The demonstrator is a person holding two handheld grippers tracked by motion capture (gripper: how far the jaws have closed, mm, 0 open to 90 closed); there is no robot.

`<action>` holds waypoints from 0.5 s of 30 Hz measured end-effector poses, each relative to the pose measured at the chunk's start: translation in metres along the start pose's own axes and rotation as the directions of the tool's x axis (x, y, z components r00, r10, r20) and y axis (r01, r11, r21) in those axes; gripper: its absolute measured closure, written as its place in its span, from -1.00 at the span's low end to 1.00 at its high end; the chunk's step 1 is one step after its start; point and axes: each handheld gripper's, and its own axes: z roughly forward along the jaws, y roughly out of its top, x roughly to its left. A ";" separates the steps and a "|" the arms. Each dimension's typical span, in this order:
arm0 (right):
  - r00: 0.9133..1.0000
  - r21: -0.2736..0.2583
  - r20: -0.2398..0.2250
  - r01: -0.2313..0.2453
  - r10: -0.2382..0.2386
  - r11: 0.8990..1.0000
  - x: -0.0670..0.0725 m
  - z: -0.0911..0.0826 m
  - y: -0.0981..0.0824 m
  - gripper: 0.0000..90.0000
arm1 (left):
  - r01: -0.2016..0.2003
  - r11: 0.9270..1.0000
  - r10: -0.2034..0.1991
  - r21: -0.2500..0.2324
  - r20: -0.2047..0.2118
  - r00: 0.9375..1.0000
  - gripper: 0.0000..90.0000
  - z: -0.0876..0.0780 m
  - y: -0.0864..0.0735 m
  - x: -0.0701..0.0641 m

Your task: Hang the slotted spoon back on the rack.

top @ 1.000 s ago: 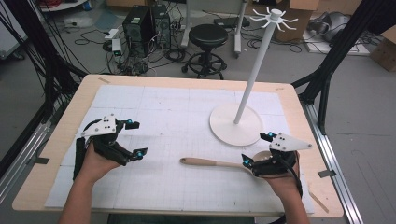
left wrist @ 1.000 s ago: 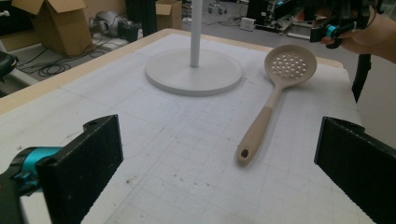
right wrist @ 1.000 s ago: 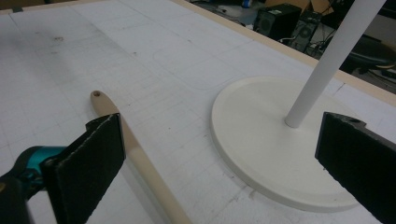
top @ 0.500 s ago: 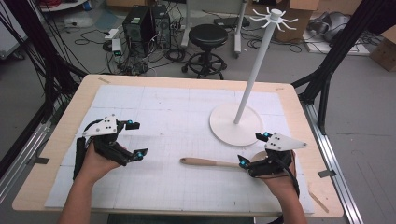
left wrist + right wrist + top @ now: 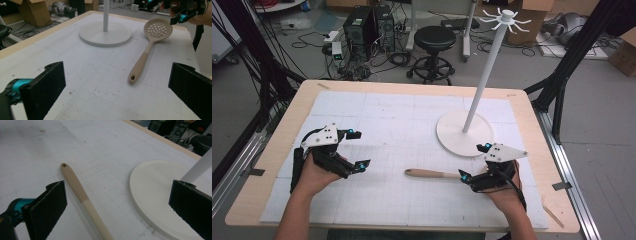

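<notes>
Beige slotted spoon (image 5: pixel 150 45) (darker handle) on white gridded mat (image 5: pixel 402 125), white stand (image 5: pixel 464 132).

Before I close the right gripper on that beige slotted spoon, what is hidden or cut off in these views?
- High view: the beige slotted spoon shows its handle, but the right gripper and hand cover its perforated bowl.
- Right gripper view: the handle runs off the bottom edge, so the bowl is cut off.
- Right gripper view: the white hook stand is cut by the frame, and a jaw covers part of its pole.

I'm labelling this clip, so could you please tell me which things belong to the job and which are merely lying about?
In the job:
slotted spoon
hook stand
right tongs, open over the spoon

Lying about:
left tongs, open
stool
computer towers
cardboard box
</notes>
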 end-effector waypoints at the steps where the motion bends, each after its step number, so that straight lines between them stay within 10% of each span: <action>1: 1.000 0.009 -0.002 0.001 -0.001 1.000 0.001 0.002 0.000 -1.00 | 0.001 1.000 -0.001 0.002 -0.001 1.000 -0.96 0.000 0.000 0.000; 15: 0.998 0.188 -0.043 0.045 -0.037 0.981 0.019 0.045 -0.001 -0.93 | -0.007 1.000 0.007 0.018 0.004 1.000 -0.96 0.004 -0.002 0.000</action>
